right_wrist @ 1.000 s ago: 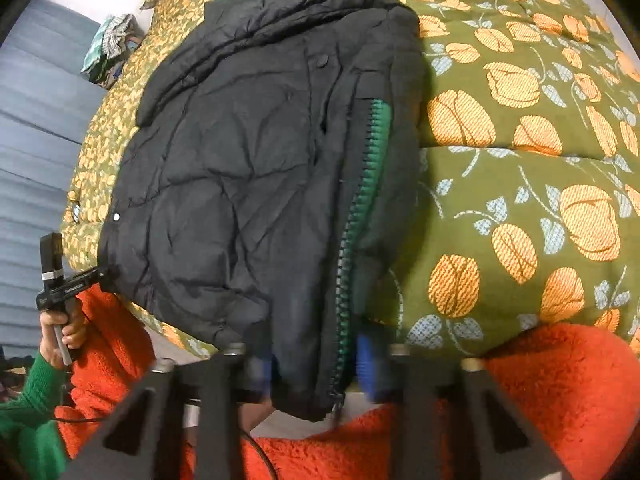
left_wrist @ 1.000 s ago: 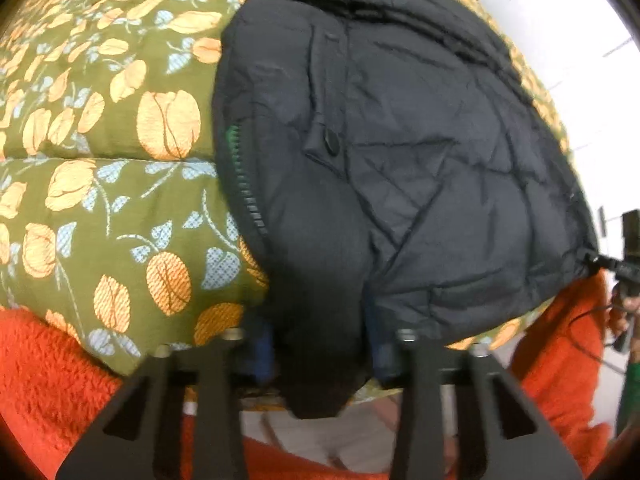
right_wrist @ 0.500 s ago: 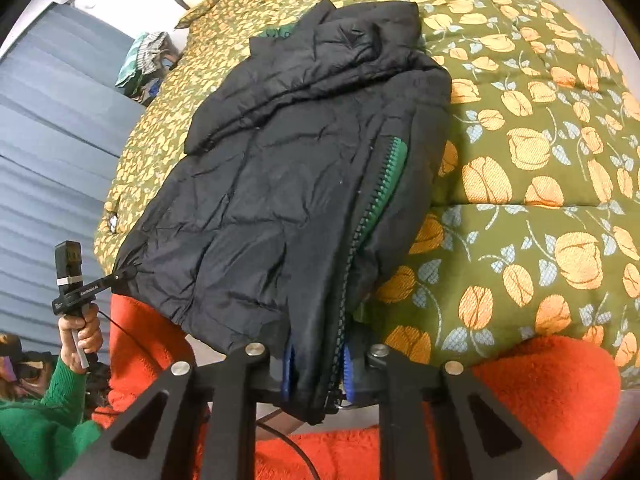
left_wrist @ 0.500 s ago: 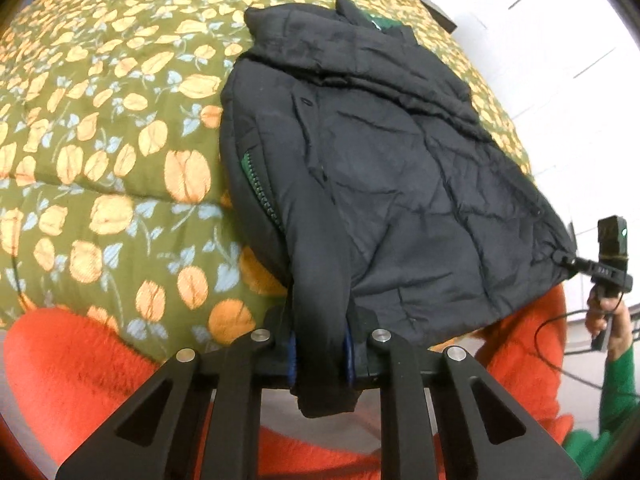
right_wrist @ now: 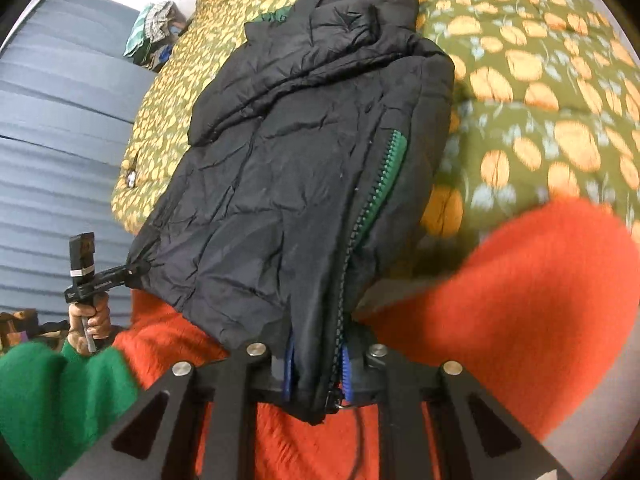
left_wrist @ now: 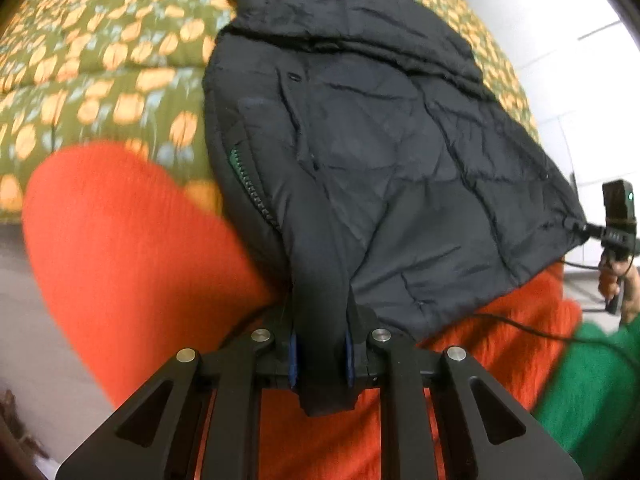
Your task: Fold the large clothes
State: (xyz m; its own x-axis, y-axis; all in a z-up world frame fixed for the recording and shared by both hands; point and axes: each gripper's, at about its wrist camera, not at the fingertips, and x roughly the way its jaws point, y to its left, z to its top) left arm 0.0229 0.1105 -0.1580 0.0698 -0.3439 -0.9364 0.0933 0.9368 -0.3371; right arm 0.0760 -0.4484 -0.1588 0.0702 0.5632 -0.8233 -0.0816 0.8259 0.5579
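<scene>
The black jacket [left_wrist: 360, 140] lies lengthwise on the flowered bed [left_wrist: 100, 60], collar at the top of the frame and hem at the bottom. Each hand-held gripper is clamped narrow on a hem corner. The left hand-held gripper [left_wrist: 320, 364] pinches the front edge beside the zipper [left_wrist: 248, 184], and the right hand-held gripper [right_wrist: 316, 372] grips the other corner, with the zipper's end hanging between its pads.

The jacket's long axis runs straight away from both grippers toward the collar, so the next fold probably means carrying the hem up and over along that line. Neither hand looks nearer.

The left view shows the right hand-held gripper at the right edge, hooked on the far hem corner. The right view shows the person's hand [right_wrist: 90, 320] on the left handle, a green sleeve [right_wrist: 48, 400], and a pile of clothes [right_wrist: 156, 28] at the upper left. An orange blanket [right_wrist: 520, 300] fills the bottom of both.
</scene>
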